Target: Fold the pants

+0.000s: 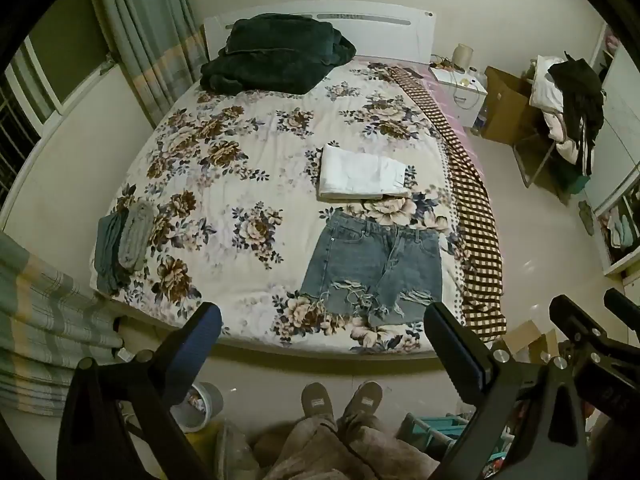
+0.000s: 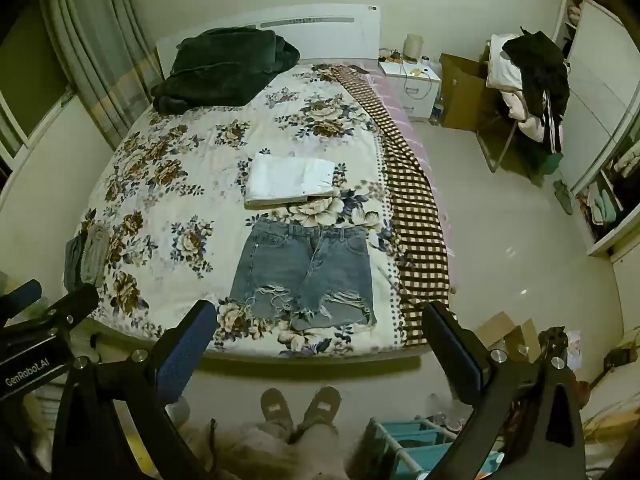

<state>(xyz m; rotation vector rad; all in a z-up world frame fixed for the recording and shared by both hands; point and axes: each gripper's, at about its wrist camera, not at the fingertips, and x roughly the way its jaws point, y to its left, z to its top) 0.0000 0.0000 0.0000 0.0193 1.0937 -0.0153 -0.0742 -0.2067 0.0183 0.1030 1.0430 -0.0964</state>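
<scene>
From the left wrist view, the denim shorts (image 1: pixel 374 268) lie flat and unfolded near the foot of the bed (image 1: pixel 224 184), waistband away from the person, frayed hems toward them. Just beyond them sits a folded white garment (image 1: pixel 362 178), which looks like a finished piece, so the shorts appear to be the work that is left. The left gripper (image 1: pixel 322 334) hangs in the air short of the bed, jaws wide apart and holding nothing. A small stack of grey-green folded cloth (image 1: pixel 124 246) rests at the left edge of the bed.

From the right wrist view, the right gripper (image 2: pixel 320 330) is likewise spread wide and empty, well apart from the shorts, which lie straight ahead of it. No fold has begun. Containers: a brown cardboard box (image 2: pixel 464 92) stands open beside the nightstand (its contents cannot be made out), and teal bins (image 2: pixel 416 436) sit on the floor near the person's feet, contents unclear.
</scene>
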